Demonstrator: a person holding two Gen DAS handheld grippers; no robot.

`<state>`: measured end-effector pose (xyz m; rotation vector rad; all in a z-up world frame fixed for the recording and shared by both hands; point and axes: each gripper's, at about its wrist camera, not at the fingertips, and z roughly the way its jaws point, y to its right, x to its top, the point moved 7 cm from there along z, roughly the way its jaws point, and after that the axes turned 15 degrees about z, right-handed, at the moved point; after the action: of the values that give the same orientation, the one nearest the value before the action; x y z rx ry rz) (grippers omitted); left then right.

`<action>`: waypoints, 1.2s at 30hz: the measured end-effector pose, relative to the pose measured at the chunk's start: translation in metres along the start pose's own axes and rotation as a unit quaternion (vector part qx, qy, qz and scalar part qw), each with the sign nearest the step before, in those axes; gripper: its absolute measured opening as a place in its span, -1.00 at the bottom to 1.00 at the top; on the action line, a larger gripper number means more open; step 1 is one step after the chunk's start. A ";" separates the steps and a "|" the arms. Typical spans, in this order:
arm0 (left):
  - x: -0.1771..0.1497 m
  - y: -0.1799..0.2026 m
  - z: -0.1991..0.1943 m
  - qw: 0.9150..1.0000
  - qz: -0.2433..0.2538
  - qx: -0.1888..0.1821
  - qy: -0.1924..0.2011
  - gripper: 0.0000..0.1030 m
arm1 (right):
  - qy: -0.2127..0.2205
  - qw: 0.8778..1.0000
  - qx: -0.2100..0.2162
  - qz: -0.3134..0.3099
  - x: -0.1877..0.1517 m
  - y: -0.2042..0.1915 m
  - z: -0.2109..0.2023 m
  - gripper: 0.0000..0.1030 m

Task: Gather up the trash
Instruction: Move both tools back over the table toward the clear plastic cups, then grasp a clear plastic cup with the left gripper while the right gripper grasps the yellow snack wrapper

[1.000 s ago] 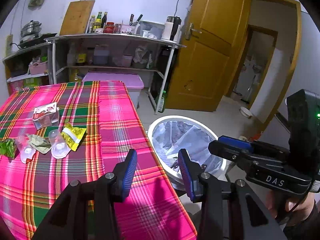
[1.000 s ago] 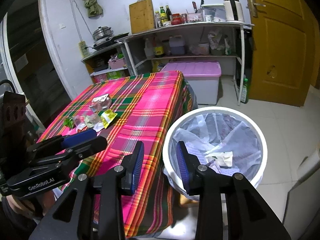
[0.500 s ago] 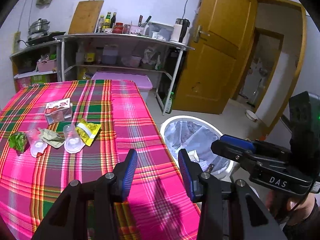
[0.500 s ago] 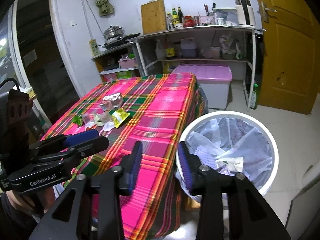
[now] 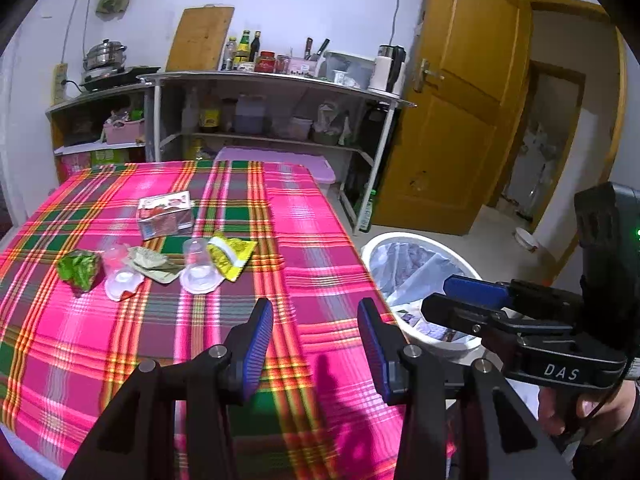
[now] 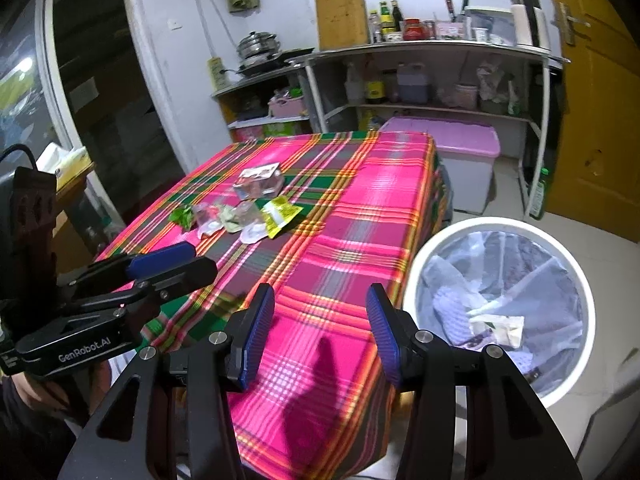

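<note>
Trash lies in a cluster on the pink plaid tablecloth [image 5: 320, 240]: a yellow wrapper [image 5: 234, 254], two clear plastic cups [image 5: 199, 266], a crumpled green wrapper [image 5: 80, 270], a flat paper wrapper [image 5: 154, 266] and a clear box [image 5: 166, 220]. The cluster also shows in the right wrist view, with the yellow wrapper [image 6: 280, 216] nearest. My left gripper [image 5: 316, 340] is open and empty above the table's near part. My right gripper [image 6: 320, 332] is open and empty over the table's corner, beside the white trash bin [image 6: 576, 280], which holds a bag and some trash.
The bin [image 5: 380, 242] stands on the floor right of the table. Behind the table are a lilac storage box [image 6: 460, 148] and metal shelves [image 6: 420, 52] with bottles and pots. A yellow wooden door [image 5: 460, 120] is at the right.
Both grippers have swung left, away from the bin and toward the table; the trash cluster now sits closer to the middle of both views. Both stay open and empty.
</note>
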<state>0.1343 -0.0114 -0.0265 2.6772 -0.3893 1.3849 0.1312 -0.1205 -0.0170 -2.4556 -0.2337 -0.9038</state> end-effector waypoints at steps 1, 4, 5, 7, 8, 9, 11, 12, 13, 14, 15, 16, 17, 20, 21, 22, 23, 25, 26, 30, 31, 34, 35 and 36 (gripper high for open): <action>-0.001 -0.002 -0.001 1.000 -0.001 0.003 0.000 -0.15 | -0.003 1.000 0.002 -0.002 0.000 -0.003 0.002 -0.05; -0.005 -0.010 -0.004 1.000 -0.008 0.005 0.000 -0.15 | -0.012 1.000 0.004 -0.006 0.000 -0.009 0.009 -0.05; -0.006 -0.013 -0.005 1.000 -0.010 0.008 0.000 -0.15 | -0.014 1.000 0.004 -0.006 0.000 -0.010 0.011 -0.05; -0.009 -0.020 -0.007 1.000 -0.015 0.013 -0.001 -0.15 | -0.022 1.000 0.005 -0.005 -0.001 -0.013 0.017 -0.05; -0.011 -0.023 -0.008 1.000 -0.018 0.015 -0.001 -0.15 | -0.024 1.000 0.005 -0.004 -0.001 -0.013 0.018 -0.05; -0.012 -0.026 -0.009 1.000 -0.021 0.019 -0.001 -0.15 | -0.027 1.000 0.005 -0.003 0.000 -0.015 0.020 -0.05; -0.017 -0.036 -0.012 0.999 -0.028 0.028 -0.002 -0.15 | -0.032 0.999 0.006 -0.003 0.000 -0.018 0.025 -0.05; -0.019 -0.042 -0.013 0.999 -0.033 0.033 -0.002 -0.15 | -0.033 0.999 0.007 -0.005 0.000 -0.020 0.028 -0.05; -0.021 -0.047 -0.014 0.999 -0.036 0.037 -0.003 -0.15 | -0.034 0.999 0.008 -0.006 0.000 -0.022 0.029 -0.05; -0.023 -0.053 -0.015 0.998 -0.042 0.043 -0.003 -0.15 | -0.035 0.999 0.008 -0.006 0.001 -0.023 0.030 -0.05; -0.025 -0.058 -0.015 0.998 -0.045 0.047 -0.004 -0.15 | -0.037 0.999 0.009 -0.007 0.002 -0.025 0.032 -0.05; -0.027 -0.065 -0.016 0.997 -0.051 0.053 -0.004 -0.15 | -0.038 0.999 0.010 -0.008 0.003 -0.027 0.034 -0.05; -0.027 -0.070 -0.016 0.997 -0.055 0.058 -0.005 -0.15 | -0.038 0.999 0.010 -0.009 0.004 -0.029 0.035 -0.05; -0.031 -0.089 -0.017 0.995 -0.070 0.073 -0.007 -0.15 | -0.041 0.999 0.011 -0.009 0.007 -0.034 0.042 -0.05; -0.032 -0.096 -0.017 0.994 -0.075 0.079 -0.008 -0.15 | -0.042 0.999 0.011 -0.008 0.008 -0.035 0.044 -0.05; -0.032 -0.101 -0.017 0.994 -0.078 0.082 -0.008 -0.15 | -0.046 0.999 0.011 -0.006 0.009 -0.036 0.048 -0.05; -0.034 -0.107 -0.017 0.993 -0.082 0.086 -0.009 -0.15 | -0.047 0.999 0.011 -0.005 0.011 -0.036 0.050 -0.05; -0.035 -0.117 -0.015 0.992 -0.090 0.091 -0.010 -0.15 | -0.051 0.999 0.009 -0.006 0.013 -0.038 0.056 -0.05; -0.035 -0.121 -0.014 0.991 -0.094 0.093 -0.011 -0.15 | -0.052 0.999 0.010 -0.006 0.013 -0.039 0.058 -0.05; -0.034 -0.138 -0.004 0.990 -0.101 0.099 -0.016 -0.15 | -0.056 0.998 0.013 -0.011 0.017 -0.047 0.070 -0.05; -0.034 -0.141 -0.002 0.990 -0.102 0.099 -0.018 -0.15 | -0.057 0.998 0.013 -0.012 0.018 -0.048 0.073 -0.05; -0.033 -0.151 0.007 0.989 -0.105 0.098 -0.022 -0.15 | -0.060 0.998 0.013 -0.012 0.021 -0.052 0.082 -0.05; -0.033 -0.154 0.010 0.989 -0.105 0.098 -0.022 -0.15 | -0.061 0.998 0.013 -0.012 0.022 -0.052 0.085 -0.05; -0.032 -0.157 0.013 0.989 -0.107 0.097 -0.023 -0.15 | -0.063 0.998 0.012 -0.012 0.023 -0.053 0.090 -0.05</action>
<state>0.1698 0.1427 -0.0562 2.8065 0.0340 1.3631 0.1818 -0.0294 -0.0390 -2.4949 -0.3176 -0.7522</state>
